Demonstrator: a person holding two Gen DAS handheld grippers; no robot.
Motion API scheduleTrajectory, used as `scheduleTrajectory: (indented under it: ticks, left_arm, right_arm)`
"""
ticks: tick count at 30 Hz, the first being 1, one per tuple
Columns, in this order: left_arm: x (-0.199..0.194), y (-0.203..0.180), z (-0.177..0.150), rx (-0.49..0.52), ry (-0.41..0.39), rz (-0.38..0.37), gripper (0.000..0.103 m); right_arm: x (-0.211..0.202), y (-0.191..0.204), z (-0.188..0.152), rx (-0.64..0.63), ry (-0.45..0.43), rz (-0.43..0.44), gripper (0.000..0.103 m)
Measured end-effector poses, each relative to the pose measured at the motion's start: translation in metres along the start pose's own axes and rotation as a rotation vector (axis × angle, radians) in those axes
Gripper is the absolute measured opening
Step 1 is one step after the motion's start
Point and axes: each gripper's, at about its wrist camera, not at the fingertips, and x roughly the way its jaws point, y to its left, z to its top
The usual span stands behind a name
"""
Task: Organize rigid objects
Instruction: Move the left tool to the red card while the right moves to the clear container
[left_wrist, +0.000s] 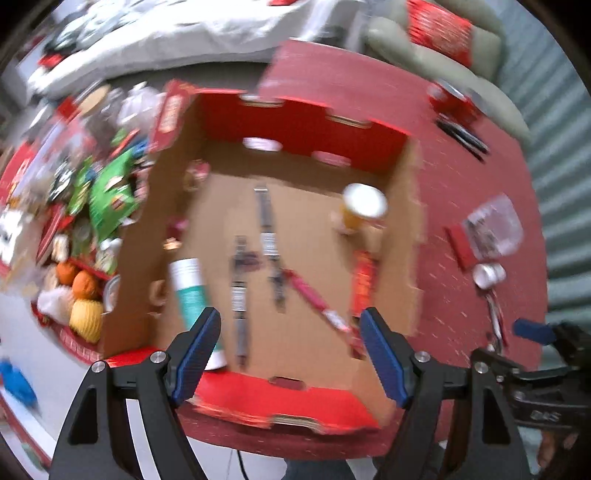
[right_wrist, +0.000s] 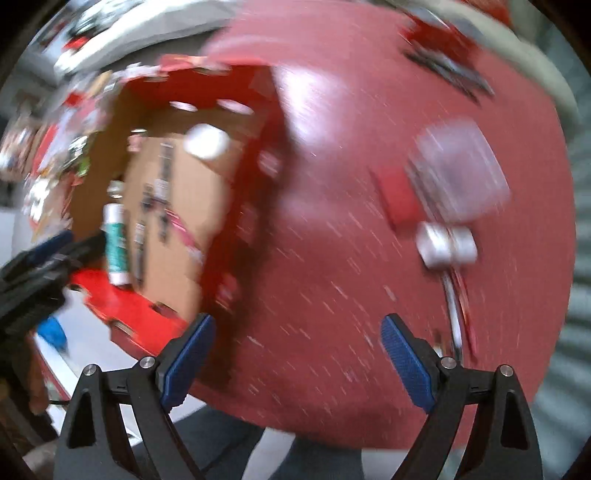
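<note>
An open cardboard box (left_wrist: 402, 236) with red outer walls sits on a round red table (left_wrist: 461, 295). Inside lie a white and teal tube (left_wrist: 190, 291), two grey pens (left_wrist: 267, 236), a pink wrapped stick (left_wrist: 317, 299), an orange packet (left_wrist: 364, 284) and a yellow cup (left_wrist: 364, 210). My left gripper (left_wrist: 291, 325) hangs open above the box's near side, nothing between its fingers. My right gripper (right_wrist: 297, 332) is open over bare tabletop, right of the box (right_wrist: 255, 206). On the table to the right lie a clear plastic bag (right_wrist: 461, 177), a small silver tin (right_wrist: 445, 245) and a thin pen (right_wrist: 456, 314).
Left of the box, a heap of snack packets (left_wrist: 107, 199) and small orange and yellow pumpkins (left_wrist: 85, 295) crowds the table's edge. Dark pens (left_wrist: 461, 136) lie at the far right of the table. Behind are a grey cloth (left_wrist: 184, 33) and a cushion (left_wrist: 443, 44). Both views are motion-blurred.
</note>
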Motion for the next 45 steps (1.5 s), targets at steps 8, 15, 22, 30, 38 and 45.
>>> scheduleTrajectory:
  ticks: [8,15,22,30,38,45]
  left_arm:
    - [0.010,-0.111,-0.011,0.247,0.054,-0.057,0.081]
    - [0.055,-0.169,-0.002,0.146,0.148,-0.054,0.081]
    - [0.107,-0.182,0.042,-0.144,0.140,0.003,0.081]
    - [0.141,-0.210,0.063,-0.117,0.151,0.037,0.081]
    - [0.166,-0.226,0.069,-0.139,0.184,0.034,0.082]
    - [0.170,-0.207,0.075,-0.145,0.173,0.148,0.095]
  right_arm:
    - [0.026,-0.120,-0.067,0.361,0.088,0.016,0.092]
    - [0.036,-0.175,-0.105,0.453,0.122,0.037,0.092]
    - [0.035,-0.199,-0.112,0.437,0.116,0.050,0.092]
    - [0.037,-0.221,-0.104,0.430,0.124,0.085,0.092]
    - [0.042,-0.228,-0.091,0.417,0.138,0.085,0.092]
    - [0.032,-0.224,-0.068,0.352,0.106,0.053,0.092]
